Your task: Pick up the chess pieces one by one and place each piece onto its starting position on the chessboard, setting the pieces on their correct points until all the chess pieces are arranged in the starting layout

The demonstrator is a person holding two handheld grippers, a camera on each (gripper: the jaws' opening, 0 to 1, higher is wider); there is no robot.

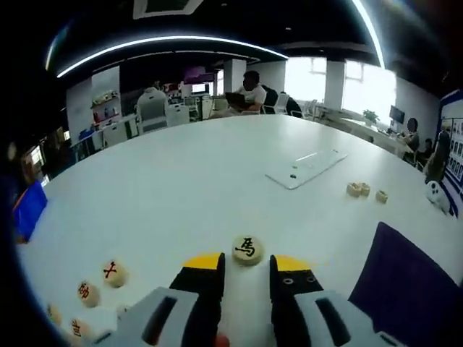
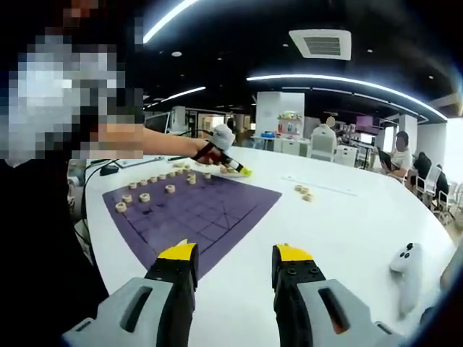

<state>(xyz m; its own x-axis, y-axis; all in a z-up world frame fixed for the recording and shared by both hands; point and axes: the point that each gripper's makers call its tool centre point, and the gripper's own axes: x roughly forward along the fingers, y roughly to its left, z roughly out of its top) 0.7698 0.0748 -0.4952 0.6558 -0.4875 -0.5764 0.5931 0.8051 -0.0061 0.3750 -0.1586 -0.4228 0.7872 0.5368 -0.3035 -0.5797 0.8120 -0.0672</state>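
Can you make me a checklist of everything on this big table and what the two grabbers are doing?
Surface: white round table, mostly bare.
Job's things: purple chessboard with pale pieces along its far edge; one piece lies just past the left gripper's tips; loose pieces beside it, three more farther off.
Clutter: clear flat sheet; white controller.
Grippers: left gripper open, empty; right gripper open, empty, at the board's near edge.
Cables: dark cable at the table's edge.
Surroundings: office with desks, seated people, ceiling light strips.
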